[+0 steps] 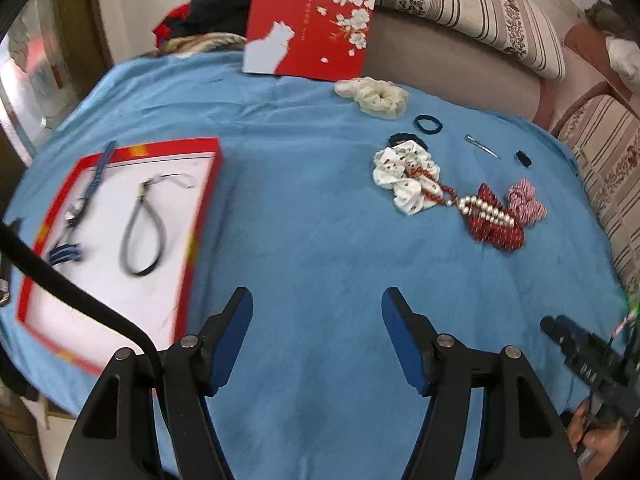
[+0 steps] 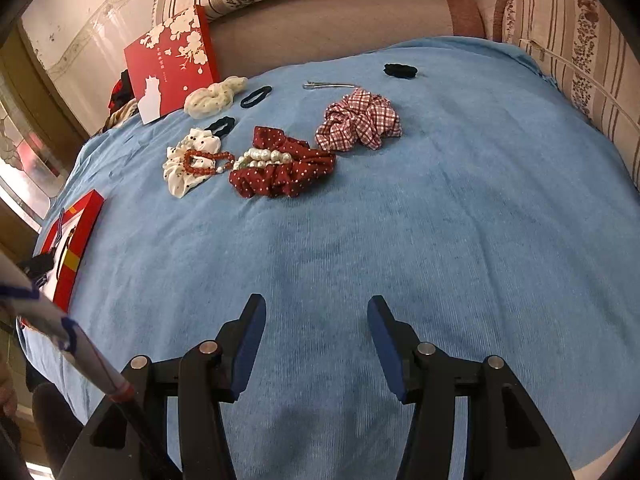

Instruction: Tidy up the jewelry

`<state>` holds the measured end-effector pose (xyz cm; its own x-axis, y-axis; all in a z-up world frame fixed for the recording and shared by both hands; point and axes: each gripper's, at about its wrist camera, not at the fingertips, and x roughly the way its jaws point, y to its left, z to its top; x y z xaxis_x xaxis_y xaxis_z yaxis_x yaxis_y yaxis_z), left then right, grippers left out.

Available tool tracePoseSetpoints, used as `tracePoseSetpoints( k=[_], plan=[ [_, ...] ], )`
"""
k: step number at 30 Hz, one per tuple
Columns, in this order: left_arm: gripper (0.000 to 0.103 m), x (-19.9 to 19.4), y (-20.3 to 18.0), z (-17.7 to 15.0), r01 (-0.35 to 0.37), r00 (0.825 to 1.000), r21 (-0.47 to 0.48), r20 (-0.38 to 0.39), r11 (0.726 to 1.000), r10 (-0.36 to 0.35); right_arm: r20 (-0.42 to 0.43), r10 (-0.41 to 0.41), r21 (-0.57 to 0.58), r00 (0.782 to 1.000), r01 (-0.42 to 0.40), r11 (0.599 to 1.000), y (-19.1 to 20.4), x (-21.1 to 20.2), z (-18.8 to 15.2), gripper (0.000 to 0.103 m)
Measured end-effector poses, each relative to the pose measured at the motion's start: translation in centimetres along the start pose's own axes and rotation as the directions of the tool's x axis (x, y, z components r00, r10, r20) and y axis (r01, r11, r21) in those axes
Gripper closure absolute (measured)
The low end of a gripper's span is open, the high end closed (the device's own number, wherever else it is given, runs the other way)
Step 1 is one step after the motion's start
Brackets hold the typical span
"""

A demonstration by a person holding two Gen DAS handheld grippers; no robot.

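A red-rimmed box (image 1: 208, 196) with a white floor lies at the left on the blue cloth; inside it are a grey loop strap (image 1: 142, 232) and a blue tasselled cord (image 1: 86, 204). Further right lies a heap: a white dotted scrunchie (image 1: 404, 176), a red bead bracelet (image 2: 208, 161), a pearl bracelet (image 2: 262, 157) on a dark red dotted scrunchie (image 2: 284, 172), and a red checked scrunchie (image 2: 358, 122). My left gripper (image 1: 316, 304) hangs open over bare cloth right of the box. My right gripper (image 2: 316, 312) is open too, nothing between its fingers, short of the heap.
At the back a red lid with white blossoms (image 1: 310, 26) leans on the sofa. A cream scrunchie (image 1: 374, 94), black hair ties (image 1: 428, 124), a metal clip (image 1: 482, 146) and a small black piece (image 1: 523, 159) lie beyond the heap. A striped cushion (image 2: 576, 52) borders the right.
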<state>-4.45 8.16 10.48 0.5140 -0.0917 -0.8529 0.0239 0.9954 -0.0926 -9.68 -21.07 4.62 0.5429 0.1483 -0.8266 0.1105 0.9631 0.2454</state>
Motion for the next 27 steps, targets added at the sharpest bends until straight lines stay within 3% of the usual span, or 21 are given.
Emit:
tracePoseSetpoints(
  k=[8, 15, 17, 18, 19, 20, 23, 27],
  plan=[
    [0.037, 7.7, -2.0, 5.5, 0.143, 0.988, -0.038, -0.048, 0.989, -0.145, -0.004, -0.004, -0.002, 1.000, 0.004, 1.000, -0.3, 1.9, 2.0, 0.046],
    [0.038, 14.5, -4.0, 8.9, 0.242, 0.961, -0.091, -0.115, 0.966, -0.252, -0.018, 0.010, 0.008, 1.000, -0.010, 1.000, -0.2, 3.3, 2.4, 0.046],
    [0.056, 15.4, -4.9, 9.1, 0.244, 0.959, -0.075, -0.130, 0.967, -0.252, -0.023, 0.011, 0.011, 1.000, -0.011, 1.000, -0.2, 3.6, 2.4, 0.046],
    [0.081, 15.7, -5.5, 9.2, 0.235, 0.961, -0.054, -0.138, 0.970, -0.241, -0.024, 0.007, 0.012, 1.000, -0.007, 1.000, -0.2, 3.7, 2.4, 0.046],
    [0.098, 15.8, -6.0, 9.2, 0.244, 0.958, -0.036, -0.148, 0.969, -0.247, -0.026, 0.003, 0.013, 1.000, -0.002, 1.000, -0.2, 3.8, 2.3, 0.046],
    [0.098, 15.7, -6.5, 9.3, 0.262, 0.952, -0.030, -0.157, 0.965, -0.263, -0.026, 0.001, 0.015, 1.000, 0.000, 1.000, -0.3, 3.9, 2.3, 0.046],
    [0.099, 13.1, -7.0, 9.6, 0.272, 0.956, -0.008, -0.115, 0.962, -0.271, -0.020, 0.001, 0.019, 1.000, 0.000, 1.000, -0.3, 3.6, 2.2, 0.046],
    [0.099, 5.4, -7.0, 9.7, 0.362, 0.932, 0.042, -0.043, 0.931, -0.360, -0.005, 0.010, 0.021, 1.000, -0.010, 1.000, -0.3, 2.7, 1.8, 0.046]
  ],
)
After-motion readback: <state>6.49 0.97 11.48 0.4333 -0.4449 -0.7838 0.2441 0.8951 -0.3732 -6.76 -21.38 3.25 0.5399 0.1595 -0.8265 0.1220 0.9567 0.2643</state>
